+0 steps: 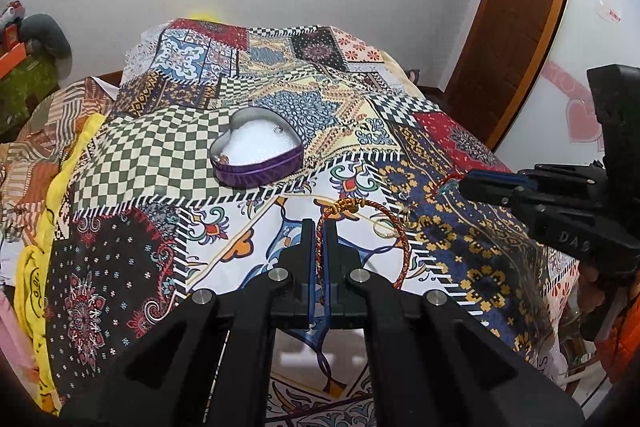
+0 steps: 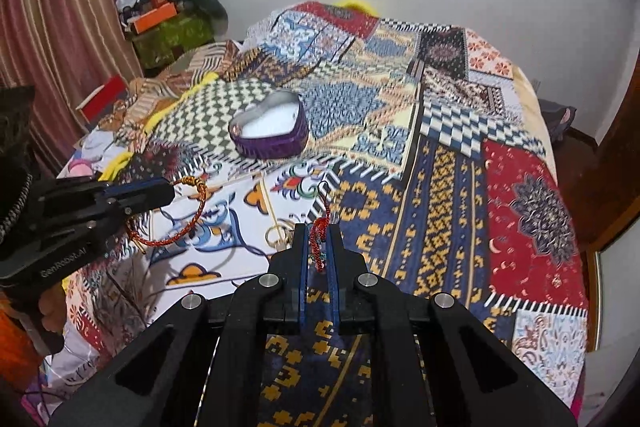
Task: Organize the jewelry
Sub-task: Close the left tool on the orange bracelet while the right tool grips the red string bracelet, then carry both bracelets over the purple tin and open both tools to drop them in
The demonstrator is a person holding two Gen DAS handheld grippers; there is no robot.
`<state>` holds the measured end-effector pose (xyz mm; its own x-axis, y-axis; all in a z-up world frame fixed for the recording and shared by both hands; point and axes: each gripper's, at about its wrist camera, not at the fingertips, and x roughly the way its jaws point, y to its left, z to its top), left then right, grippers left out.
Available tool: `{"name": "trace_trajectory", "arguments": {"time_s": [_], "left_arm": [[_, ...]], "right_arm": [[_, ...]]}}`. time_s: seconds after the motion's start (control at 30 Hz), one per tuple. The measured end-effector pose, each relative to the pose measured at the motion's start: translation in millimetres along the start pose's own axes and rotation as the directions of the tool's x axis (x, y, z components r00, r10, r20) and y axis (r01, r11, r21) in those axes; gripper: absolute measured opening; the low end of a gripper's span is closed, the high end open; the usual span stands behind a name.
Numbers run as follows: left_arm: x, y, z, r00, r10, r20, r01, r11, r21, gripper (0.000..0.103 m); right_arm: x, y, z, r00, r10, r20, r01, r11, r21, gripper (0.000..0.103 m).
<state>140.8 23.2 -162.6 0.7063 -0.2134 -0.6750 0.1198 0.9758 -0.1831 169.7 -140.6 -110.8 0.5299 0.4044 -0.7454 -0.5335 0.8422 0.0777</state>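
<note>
A purple heart-shaped tin (image 1: 258, 147) with white padding and small jewelry inside sits on the patterned cloth; it also shows in the right wrist view (image 2: 270, 131). My left gripper (image 1: 319, 227) is shut on a red braided bracelet (image 1: 394, 227) with a gold knot, which also shows in the right wrist view (image 2: 192, 211). My right gripper (image 2: 318, 231) is shut on a small red beaded piece (image 2: 320, 237) with a thin cord. The right gripper also shows in the left wrist view (image 1: 466, 183). A gold ring piece (image 2: 276, 235) lies on the cloth between the grippers.
The patchwork cloth (image 1: 460, 227) covers a raised surface that drops away at the near and right edges. Bedding and yellow fabric (image 1: 36, 267) lie to the left. A wooden door (image 1: 516, 27) stands at the right, and boxes (image 2: 168, 27) are stacked at the back left.
</note>
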Motion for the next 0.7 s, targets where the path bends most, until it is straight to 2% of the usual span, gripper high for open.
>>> {"name": "trace_trajectory", "arguments": {"time_s": [0.4,0.7], "left_arm": [[-10.4,9.2,16.7,0.998,0.029,0.056,-0.029,1.0,0.001,0.001],[-7.1,23.1,34.9,0.994,0.06,0.09,-0.06,0.998,-0.006,0.001]], "right_arm": [[-23.6,1.1,27.8,0.995,-0.011,0.096,0.009,1.0,0.019,0.008],[-25.2,7.2,53.5,0.988,-0.006,0.152,0.004,1.0,0.011,0.008]]}}
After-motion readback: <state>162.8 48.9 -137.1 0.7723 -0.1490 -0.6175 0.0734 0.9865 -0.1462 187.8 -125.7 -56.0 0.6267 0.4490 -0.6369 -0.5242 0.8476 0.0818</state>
